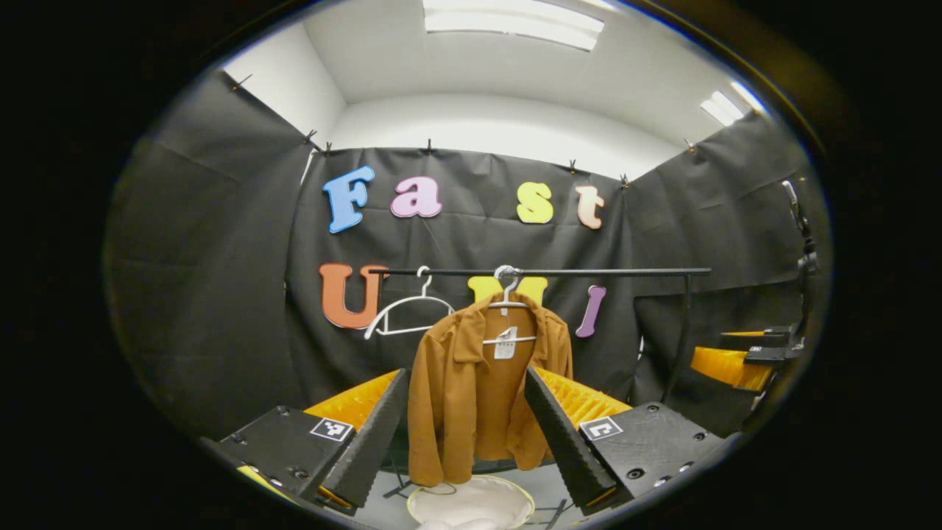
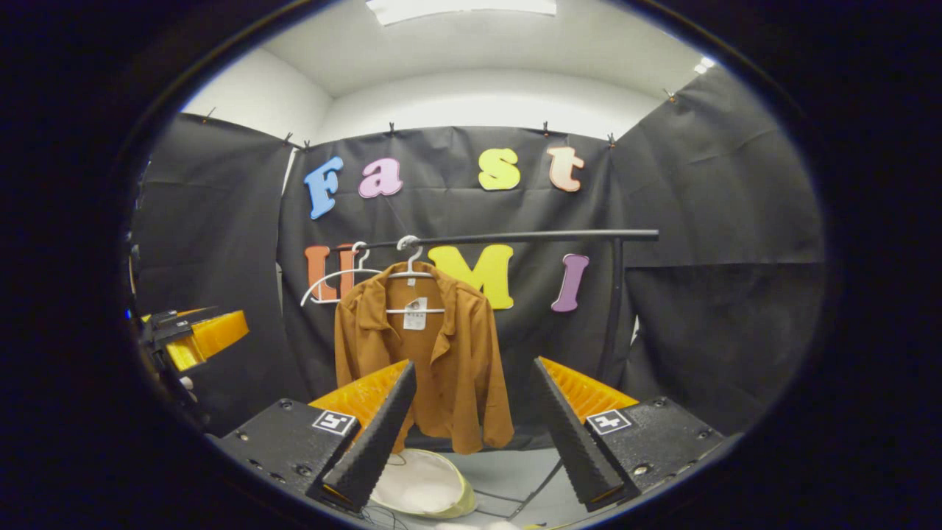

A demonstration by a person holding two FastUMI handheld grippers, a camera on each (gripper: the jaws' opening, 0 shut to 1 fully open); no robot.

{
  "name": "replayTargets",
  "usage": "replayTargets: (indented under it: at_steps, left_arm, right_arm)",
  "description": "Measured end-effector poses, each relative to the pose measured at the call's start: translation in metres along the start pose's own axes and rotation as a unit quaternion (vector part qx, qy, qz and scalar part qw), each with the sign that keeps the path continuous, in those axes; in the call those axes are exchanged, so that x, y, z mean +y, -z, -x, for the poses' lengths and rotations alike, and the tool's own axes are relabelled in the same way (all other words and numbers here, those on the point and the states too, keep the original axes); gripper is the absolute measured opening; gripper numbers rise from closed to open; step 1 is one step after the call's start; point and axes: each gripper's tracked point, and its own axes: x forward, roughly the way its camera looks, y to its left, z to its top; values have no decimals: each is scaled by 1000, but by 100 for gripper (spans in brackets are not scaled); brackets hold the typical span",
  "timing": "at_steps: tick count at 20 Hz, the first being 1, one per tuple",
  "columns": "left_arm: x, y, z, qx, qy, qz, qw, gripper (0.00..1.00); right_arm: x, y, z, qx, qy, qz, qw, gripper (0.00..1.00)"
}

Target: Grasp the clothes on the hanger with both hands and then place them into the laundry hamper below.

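Jacket (image 1: pixel 482 390), rust-brown, hangs on a white hanger (image 1: pixel 508 298) from the black rail (image 1: pixel 544 271), well apart from both tools. In the left gripper view it sits at 12 o'clock of the left tool (image 1: pixel 471 427), framed between the spread fingers, nothing clamped. In the right gripper view it hangs at about 11 o'clock of the right tool (image 2: pixel 471 427), whose fingers are likewise apart and empty. The white laundry hamper (image 1: pixel 471 503) stands on the floor (image 2: pixel 515 478) right below the jacket's hem. A white tag (image 1: pixel 505 344) shows inside the collar; its print is too small to read. An empty white hanger (image 1: pixel 405 313) hangs at 9 o'clock of the jacket. Black cloth walls the booth under a white ceiling (image 1: pixel 515 66) with strip lights.
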Motion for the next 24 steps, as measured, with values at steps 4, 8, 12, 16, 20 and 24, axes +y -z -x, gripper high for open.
replayTargets:
  at_steps: [4,8,12,16,20,24]
  left_arm:
    - [-4,27,-58,12,-12,-8,1000,100]
    - [-16,52,-125,9,-10,-14,1000,100]
    - [-24,67,-191,8,-7,2,1000,100]
    - [-15,78,-248,14,-31,-1,999,100]
    - [-8,92,-292,25,-54,-7,998,96]
    - [8,99,-311,31,-82,-7,996,100]
  right_arm:
    - [-1,14,-67,8,-20,-5,1000,99]
    - [1,30,-140,18,-47,0,999,99]
    - [5,36,-206,24,-68,5,997,99]
    - [11,39,-256,31,-100,-1,995,99]
    - [18,45,-292,41,-126,-7,991,99]
    - [28,50,-323,44,-137,-8,990,99]
